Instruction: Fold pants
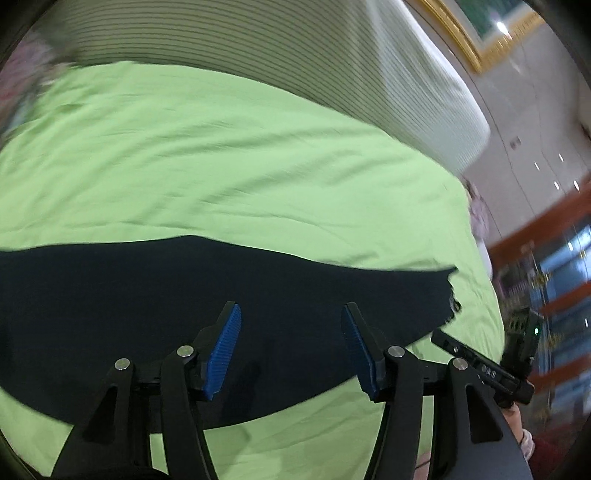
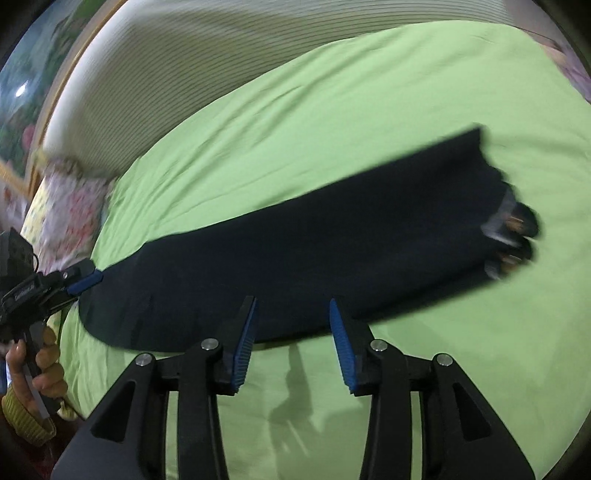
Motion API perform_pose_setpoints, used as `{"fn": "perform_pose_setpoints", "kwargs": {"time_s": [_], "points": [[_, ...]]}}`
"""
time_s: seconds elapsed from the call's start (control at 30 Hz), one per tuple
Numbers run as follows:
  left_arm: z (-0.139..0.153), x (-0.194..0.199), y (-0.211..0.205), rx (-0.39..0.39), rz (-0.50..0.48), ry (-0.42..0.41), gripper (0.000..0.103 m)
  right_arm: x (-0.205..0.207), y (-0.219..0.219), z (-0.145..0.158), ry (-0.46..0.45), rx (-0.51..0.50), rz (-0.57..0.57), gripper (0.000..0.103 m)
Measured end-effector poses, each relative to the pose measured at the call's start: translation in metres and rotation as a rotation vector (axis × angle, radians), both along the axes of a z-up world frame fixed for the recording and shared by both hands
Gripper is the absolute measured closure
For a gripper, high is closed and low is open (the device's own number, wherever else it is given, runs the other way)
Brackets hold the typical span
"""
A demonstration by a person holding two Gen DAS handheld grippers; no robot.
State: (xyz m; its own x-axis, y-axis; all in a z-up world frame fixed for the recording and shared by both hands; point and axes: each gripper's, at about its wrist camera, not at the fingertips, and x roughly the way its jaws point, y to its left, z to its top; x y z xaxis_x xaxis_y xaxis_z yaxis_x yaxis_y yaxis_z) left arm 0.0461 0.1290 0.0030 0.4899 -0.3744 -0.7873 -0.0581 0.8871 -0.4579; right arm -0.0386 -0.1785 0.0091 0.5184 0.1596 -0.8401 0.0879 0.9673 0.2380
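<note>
Dark navy pants lie flat in a long strip on a light green bed sheet. In the right wrist view the pants run from lower left to a ragged waistband end at the right. My left gripper is open, its blue pads hovering over the pants. It also shows in the right wrist view at the pants' left end, touching the cloth edge. My right gripper is open at the pants' near edge, holding nothing.
A ribbed white headboard rises behind the bed. A floral pillow lies at the bed's corner. A gold-framed picture hangs on the wall. Wooden shelving stands to the right of the bed.
</note>
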Motion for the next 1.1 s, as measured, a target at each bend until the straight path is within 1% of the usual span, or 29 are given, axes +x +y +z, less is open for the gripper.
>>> {"fn": "perform_pose_setpoints", "kwargs": {"time_s": [0.17, 0.37, 0.47, 0.57, 0.7, 0.77, 0.97, 1.1], "points": [[-0.001, 0.031, -0.050, 0.004, -0.139, 0.026, 0.043, -0.016, -0.041, 0.009, -0.049, 0.016, -0.156, 0.060], [-0.003, 0.071, -0.112, 0.014, -0.317, 0.054, 0.041, -0.026, -0.083, 0.005, -0.046, 0.089, -0.314, 0.055], [-0.006, 0.091, -0.140, 0.013, -0.383, 0.071, 0.040, -0.030, -0.098, 0.000, -0.043, 0.128, -0.381, 0.054], [-0.011, 0.112, -0.167, 0.006, -0.443, 0.097, 0.038, -0.029, -0.107, -0.003, -0.047, 0.162, -0.411, 0.052], [-0.019, 0.131, -0.188, -0.012, -0.519, 0.129, 0.038, -0.020, -0.116, -0.009, -0.051, 0.217, -0.454, 0.049], [-0.025, 0.141, -0.201, -0.001, -0.559, 0.143, 0.038, -0.013, -0.112, -0.014, -0.046, 0.249, -0.473, 0.048], [-0.042, 0.166, -0.239, 0.031, -0.684, 0.189, 0.037, -0.007, -0.117, -0.019, -0.056, 0.283, -0.501, 0.048], [-0.052, 0.180, -0.258, 0.042, -0.741, 0.217, 0.037, -0.005, -0.120, -0.022, -0.074, 0.307, -0.519, 0.048]]}}
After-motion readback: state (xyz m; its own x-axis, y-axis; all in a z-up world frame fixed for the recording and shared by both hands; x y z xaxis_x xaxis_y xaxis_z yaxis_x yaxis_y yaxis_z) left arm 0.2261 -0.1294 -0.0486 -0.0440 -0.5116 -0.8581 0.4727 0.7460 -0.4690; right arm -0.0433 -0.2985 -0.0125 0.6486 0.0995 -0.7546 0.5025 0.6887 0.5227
